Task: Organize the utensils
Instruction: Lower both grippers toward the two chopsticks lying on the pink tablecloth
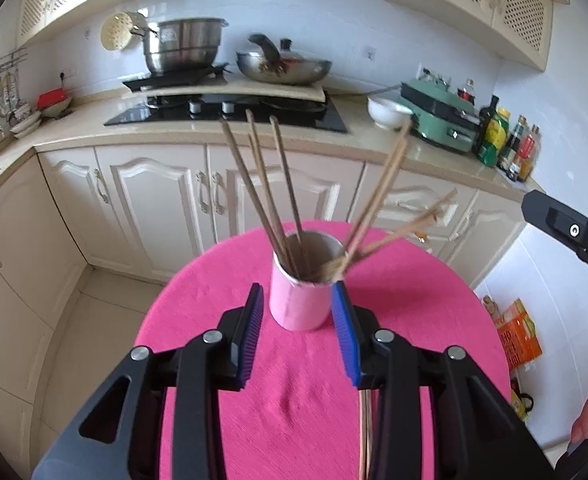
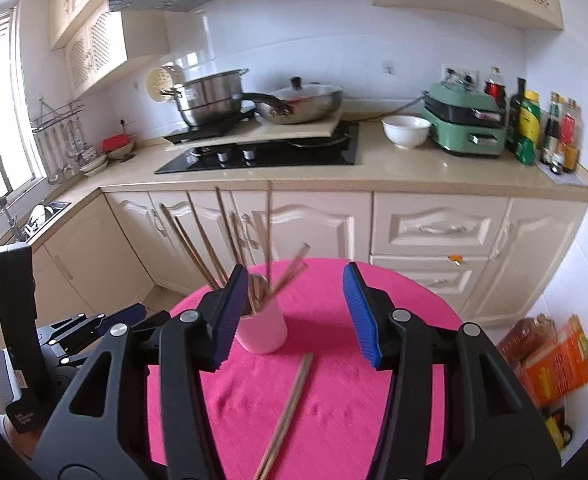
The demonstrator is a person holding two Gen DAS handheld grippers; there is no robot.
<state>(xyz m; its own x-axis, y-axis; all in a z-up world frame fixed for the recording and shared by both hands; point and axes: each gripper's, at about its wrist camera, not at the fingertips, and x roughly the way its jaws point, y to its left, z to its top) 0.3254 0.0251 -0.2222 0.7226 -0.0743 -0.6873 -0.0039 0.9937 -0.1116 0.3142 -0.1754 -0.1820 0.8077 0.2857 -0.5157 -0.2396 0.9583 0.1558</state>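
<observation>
A pink cup (image 1: 299,304) stands upright on the round pink table (image 1: 198,320) and holds several wooden chopsticks (image 1: 270,196); some on its right side are motion-blurred. My left gripper (image 1: 298,316) is open, its blue pads on either side of the cup, not clamping it. In the right wrist view the cup (image 2: 264,330) is left of centre, and a pair of chopsticks (image 2: 288,408) lies flat on the table. My right gripper (image 2: 294,316) is open and empty above them. The left gripper (image 2: 94,326) shows at the left.
Beige cabinets and a counter (image 2: 433,168) stand behind the table, with a stove, steel pot (image 2: 210,98), wok, white bowl (image 2: 405,130), green cooker and bottles. Orange boxes (image 2: 553,360) sit on the floor at the right. The table edge drops off all round.
</observation>
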